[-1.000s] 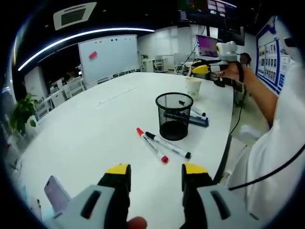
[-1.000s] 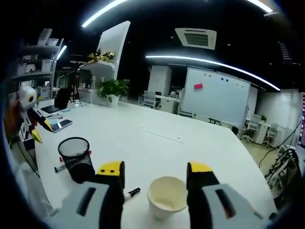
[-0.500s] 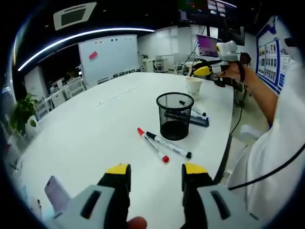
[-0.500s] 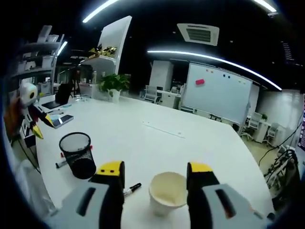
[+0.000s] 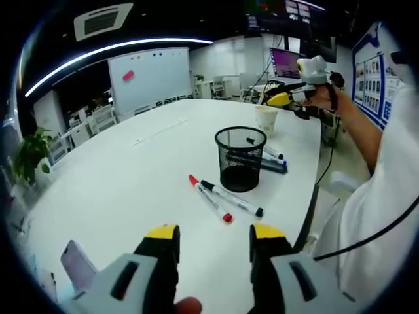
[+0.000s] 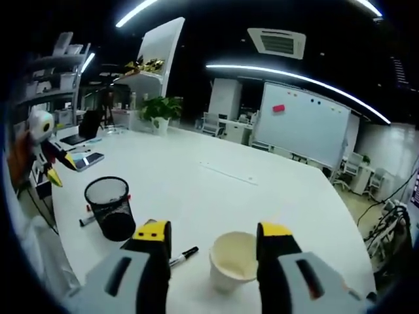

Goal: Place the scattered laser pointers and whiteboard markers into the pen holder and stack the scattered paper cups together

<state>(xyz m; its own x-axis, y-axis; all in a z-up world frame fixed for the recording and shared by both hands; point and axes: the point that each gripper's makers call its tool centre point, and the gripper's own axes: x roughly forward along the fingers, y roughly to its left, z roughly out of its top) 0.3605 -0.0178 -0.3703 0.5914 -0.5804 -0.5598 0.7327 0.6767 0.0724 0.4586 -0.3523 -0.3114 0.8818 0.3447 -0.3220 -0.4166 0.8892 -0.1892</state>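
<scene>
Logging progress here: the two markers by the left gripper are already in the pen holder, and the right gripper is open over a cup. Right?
Not quite. In the left gripper view the two markers lie on the table beside the pen holder, not in it. The right gripper is indeed open over a cup.

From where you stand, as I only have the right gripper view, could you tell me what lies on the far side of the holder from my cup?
Observer: Two markers lie side by side on the table beside the holder, one with red ends, one with black.
Operator: Thank you. Is anything else near the left gripper?
Observer: A phone lies near the table edge, left of the left gripper, whose jaws are open on nothing.
</scene>
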